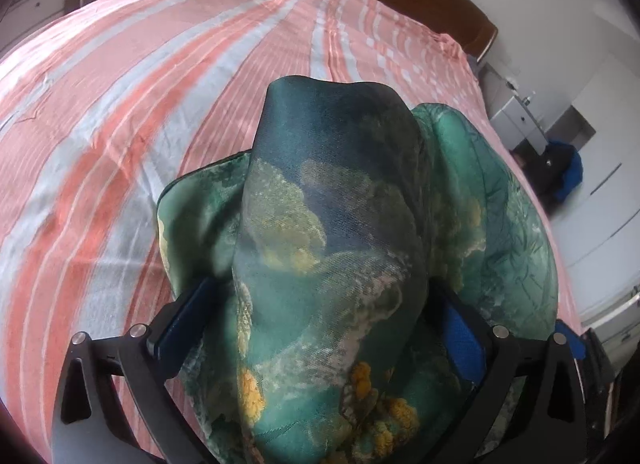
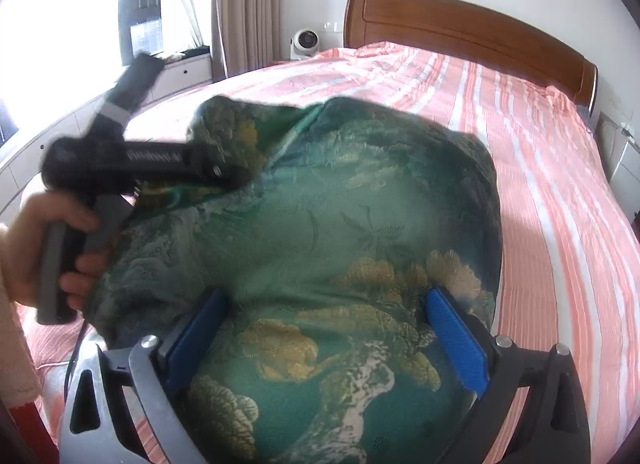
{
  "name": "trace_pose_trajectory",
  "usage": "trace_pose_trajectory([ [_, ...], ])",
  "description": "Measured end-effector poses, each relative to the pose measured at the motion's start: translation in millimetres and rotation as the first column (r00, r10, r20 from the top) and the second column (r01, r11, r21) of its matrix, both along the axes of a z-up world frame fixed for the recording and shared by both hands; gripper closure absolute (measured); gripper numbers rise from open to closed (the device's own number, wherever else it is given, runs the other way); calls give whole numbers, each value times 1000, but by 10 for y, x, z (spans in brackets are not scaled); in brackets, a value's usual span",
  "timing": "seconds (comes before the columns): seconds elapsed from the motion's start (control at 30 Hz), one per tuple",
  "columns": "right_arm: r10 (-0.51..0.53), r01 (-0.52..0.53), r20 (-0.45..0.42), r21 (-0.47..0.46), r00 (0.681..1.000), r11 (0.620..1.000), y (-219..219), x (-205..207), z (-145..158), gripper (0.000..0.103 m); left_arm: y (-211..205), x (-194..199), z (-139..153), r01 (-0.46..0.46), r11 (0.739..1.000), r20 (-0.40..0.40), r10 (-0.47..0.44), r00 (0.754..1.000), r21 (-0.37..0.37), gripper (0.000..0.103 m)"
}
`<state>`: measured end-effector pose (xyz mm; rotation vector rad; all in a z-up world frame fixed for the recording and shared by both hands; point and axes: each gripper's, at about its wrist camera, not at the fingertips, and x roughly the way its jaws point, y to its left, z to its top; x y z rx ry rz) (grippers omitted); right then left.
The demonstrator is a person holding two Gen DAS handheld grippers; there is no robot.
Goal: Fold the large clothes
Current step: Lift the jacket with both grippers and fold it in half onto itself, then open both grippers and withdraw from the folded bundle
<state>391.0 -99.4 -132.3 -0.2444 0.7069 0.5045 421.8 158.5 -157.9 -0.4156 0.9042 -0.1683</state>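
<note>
A bedroom, with a bed (image 2: 560,183) under a pink striped sheet and a wooden headboard (image 2: 460,27) at the far end. The right claw (image 2: 328,328) stands with its blue pads wide apart and the green patterned garment (image 2: 340,191) bunched loosely between them, not pinched. The left claw (image 1: 316,328) is also spread wide, cloth draped over it. The garment lies in a heap on the near part of the bed. I judge that a release is in hand; next, each claw must find an edge or corner to spread the cloth flat.
</note>
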Motion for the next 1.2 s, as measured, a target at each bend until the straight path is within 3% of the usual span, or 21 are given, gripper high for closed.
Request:
trace_pose_trajectory([
  [0.13,-37,36,19,70,999,997,-129,-104,228,3,11,-77,281,-3,1000,15,3,1000,18,0],
  [0.23,-102,93,38,190,994,977,-398,-213,509,3,130,-191,637,-24,999,74,27,997,-46,1],
  [0.37,-196,177,53,250,979,952,-738,-382,755,0,376,-457,1145,-64,989,176,87,981,-132,1],
  [0.43,-236,221,31,247,971,943,-874,-420,801,0,424,-603,1358,-87,995,194,97,976,-58,0],
  [0.5,-274,267,-8,253,962,930,-1049,-481,776,0,389,-763,1498,-103,989,187,81,979,110,0],
  [0.53,-284,279,-16,258,959,925,-1104,-518,754,0,340,-827,1518,-98,972,162,63,985,215,0],
  [0.6,-326,322,-33,273,945,906,-1259,-667,658,0,246,-936,1465,-85,916,103,48,994,393,0],
  [0.67,-369,375,-76,267,926,888,-1430,-759,550,0,232,-1120,1371,-100,873,89,65,994,478,0],
  [0.77,-439,458,-132,214,889,863,-1658,-878,319,0,311,-1387,1158,-108,865,44,99,994,490,0],
  [0.87,-501,514,-119,151,857,844,-1861,-1000,141,0,426,-1583,820,-74,898,-36,100,994,435,0],
  [0.97,-536,548,-121,101,835,831,-2014,-1103,-10,0,473,-1745,465,-56,913,-93,102,990,404,0],
  [1.07,-542,557,-144,91,828,826,-2089,-1192,-113,0,410,-1767,202,-32,898,-116,92,989,438,0],
  [1.2,-563,570,-145,10,814,822,-2062,-1207,-241,0,257,-1706,-110,41,853,-177,60,982,520,0],
])
